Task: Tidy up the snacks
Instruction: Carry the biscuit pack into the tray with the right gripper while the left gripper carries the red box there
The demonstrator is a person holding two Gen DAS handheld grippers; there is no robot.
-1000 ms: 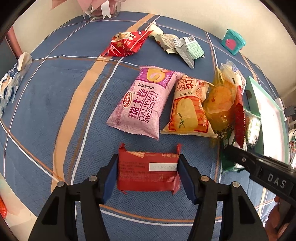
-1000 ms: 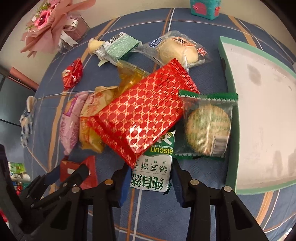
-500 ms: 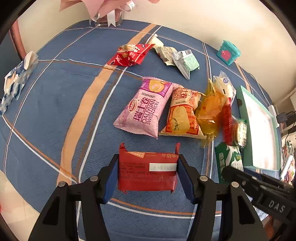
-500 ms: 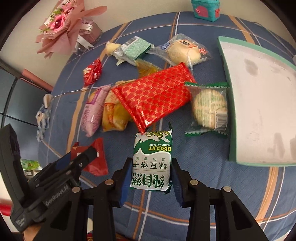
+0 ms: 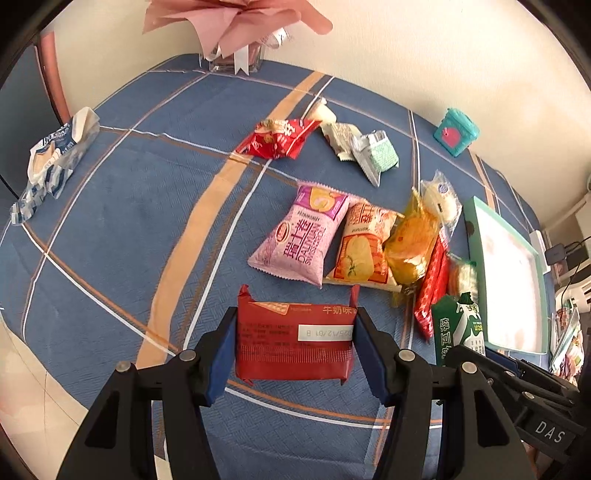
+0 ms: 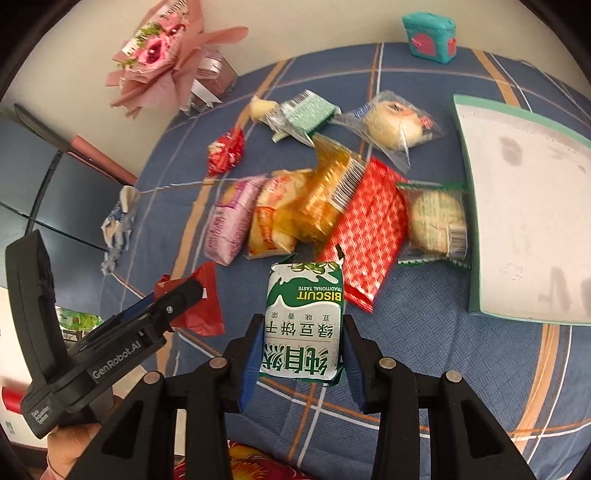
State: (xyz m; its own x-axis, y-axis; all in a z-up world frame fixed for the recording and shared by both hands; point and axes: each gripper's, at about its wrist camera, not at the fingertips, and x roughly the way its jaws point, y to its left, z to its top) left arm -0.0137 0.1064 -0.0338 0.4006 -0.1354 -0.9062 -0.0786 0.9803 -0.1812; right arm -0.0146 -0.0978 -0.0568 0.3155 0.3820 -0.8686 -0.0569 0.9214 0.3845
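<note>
My left gripper (image 5: 295,332) is shut on a dark red snack packet (image 5: 293,341) and holds it above the blue plaid cloth; the packet also shows in the right wrist view (image 6: 199,302). My right gripper (image 6: 301,350) is shut on a green and white biscuit packet (image 6: 303,325), also seen in the left wrist view (image 5: 460,328). On the cloth lie a pink Swiss roll pack (image 5: 303,236), an orange chip bag (image 5: 364,251), a yellow bag (image 6: 328,195), a red patterned pack (image 6: 369,236) and a round biscuit pack (image 6: 436,221).
A green-rimmed tray (image 6: 466,206) lies at the right. A bun pack (image 6: 391,123), a green-white wrapper (image 6: 306,112) and a small red bag (image 6: 225,151) lie farther back. A flower bouquet (image 6: 162,59) and a teal box (image 6: 428,33) stand by the wall.
Both grippers have lifted and pulled back with their packets; the biscuit packet has come out from under the red patterned pack. The snack pile looks smaller and farther off.
</note>
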